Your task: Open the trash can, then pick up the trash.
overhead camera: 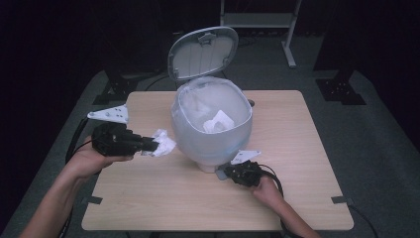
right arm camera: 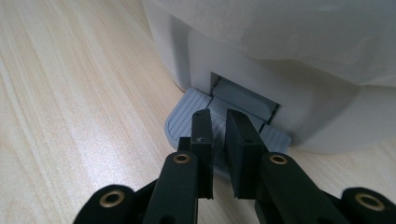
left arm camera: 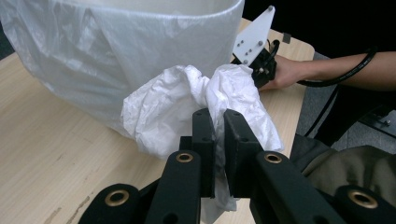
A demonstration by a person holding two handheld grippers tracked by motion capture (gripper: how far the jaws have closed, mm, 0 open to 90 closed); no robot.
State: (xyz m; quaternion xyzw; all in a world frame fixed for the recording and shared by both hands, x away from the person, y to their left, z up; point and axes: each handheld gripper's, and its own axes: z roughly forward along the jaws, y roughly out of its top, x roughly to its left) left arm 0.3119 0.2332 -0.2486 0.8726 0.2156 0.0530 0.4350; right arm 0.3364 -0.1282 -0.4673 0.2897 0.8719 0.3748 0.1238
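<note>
Crumpled paper (overhead camera: 218, 121) inside lined, open-lidded pedal bin (overhead camera: 210, 144).

One table (overhead camera: 297, 148) is standing in the high view, and one white bin (overhead camera: 210, 144) is sitting on it. The bin is wearing one plastic liner (overhead camera: 188, 124), showing one raised lid (overhead camera: 203, 52) and one grey foot pedal (right arm camera: 187, 116) at its base. Two crumpled pieces of white paper are showing: one (overhead camera: 218, 121) is lying inside the bin, and one (overhead camera: 161, 143) is being pinched outside it. Two grippers are showing, the left gripper (overhead camera: 151, 145) and the right gripper (overhead camera: 225, 172), each carrying two black jaws, one grey three-cornered plate and one cable. Two hands are holding them, one apiece.
</note>
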